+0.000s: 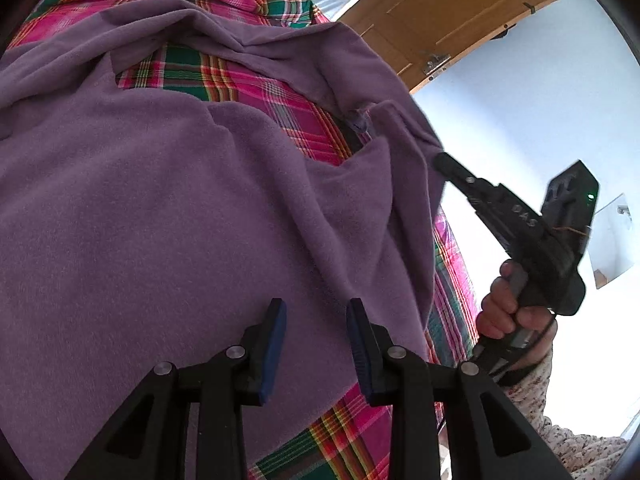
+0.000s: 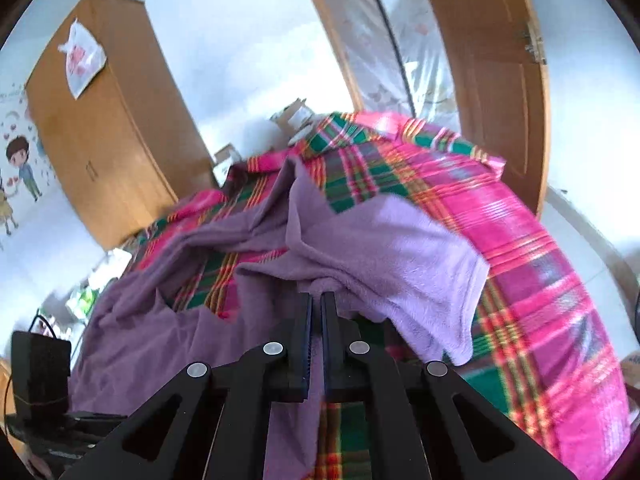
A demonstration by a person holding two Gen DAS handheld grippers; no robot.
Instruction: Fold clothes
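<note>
Purple fleece garment lies spread and rumpled over a plaid bedcover, pink, green and yellow checks. Nap is soft, matte, slightly fuzzy. Darker violet on the face; a turned-over flap shows a paler lilac underside in the right wrist view. Deep folds run across the far part. Gaps in the fabric let the plaid show through in two places. What kind of garment it is, I cannot tell; sleeves or collar are not clear among the folds.

Right gripper: black fingers nearly together, a pinch of purple fleece clamped between them, cloth trailing down out of the jaws toward the camera. From the left wrist view its tip vanishes behind the garment's right edge. A hand grips its handle; a patterned sleeve runs off the lower frame.

Left gripper: blue-padded fingers spread apart, nothing between them, poised over the flat near part of the fleece. Whether the pads touch the cloth is unclear.

Surroundings: wooden wardrobe with a white plastic bag on top, wooden door, white walls, cartoon stickers at the left rim. A black box sits at the lower left, partly cut off. Right part of the bedcover is motion-blurred.
</note>
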